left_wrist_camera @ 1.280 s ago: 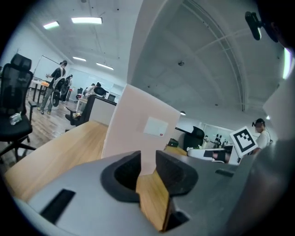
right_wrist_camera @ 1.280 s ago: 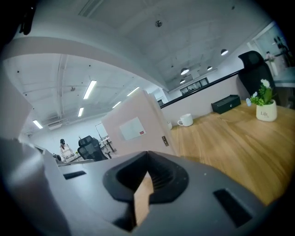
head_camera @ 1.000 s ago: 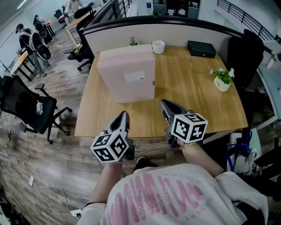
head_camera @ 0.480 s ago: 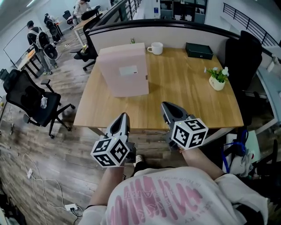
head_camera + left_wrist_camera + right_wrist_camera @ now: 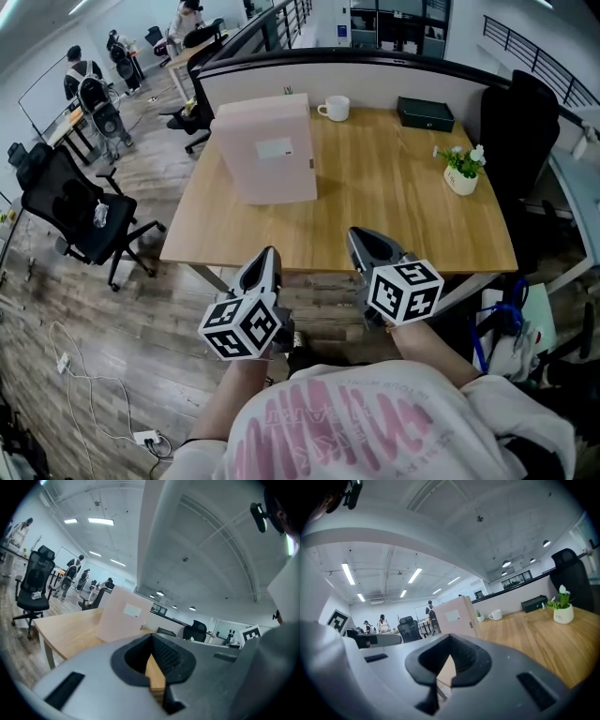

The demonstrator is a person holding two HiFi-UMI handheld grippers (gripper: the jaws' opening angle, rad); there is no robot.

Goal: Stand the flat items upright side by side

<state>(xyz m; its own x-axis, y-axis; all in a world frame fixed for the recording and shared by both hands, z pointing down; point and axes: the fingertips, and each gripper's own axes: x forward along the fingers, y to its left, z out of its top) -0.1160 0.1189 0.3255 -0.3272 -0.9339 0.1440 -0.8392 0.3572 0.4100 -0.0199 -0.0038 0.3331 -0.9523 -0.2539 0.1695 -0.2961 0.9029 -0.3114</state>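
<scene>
In the left gripper view the left gripper point(image 5: 152, 640) has its two grey jaws pressed together with nothing between them; only a sliver of tabletop shows through the notch behind the tips. The right gripper point(image 5: 449, 655) is the same in its own view: jaws closed tip to tip and empty.

In the head view both grippers sit low in the centre of the frame, the left gripper point(image 5: 267, 257) just below the near edge of the light wooden table point(image 5: 394, 211) and the right gripper point(image 5: 362, 238) with its tips over that edge. Neither touches anything on the table. Each carries a white cube with black square markers, left point(image 5: 241, 325) and right point(image 5: 403, 291), just above the person's white shirt with pink print point(image 5: 356, 422).

The pale pink rectangular box point(image 5: 267, 150) with a white label on its face stands upright on the table in the upper centre-left of the head view, well apart from both grippers. It also shows left of centre in the left gripper view point(image 5: 124, 616) and mid-frame in the right gripper view point(image 5: 457, 615).

Toward the table's far edge, by the grey partition point(image 5: 375, 75), are a white mug point(image 5: 335, 109) and a flat black case point(image 5: 425, 113). A small flowering plant in a white pot point(image 5: 461, 173) stands at the right of the table. A black office chair point(image 5: 80, 211) is at the frame's left.
</scene>
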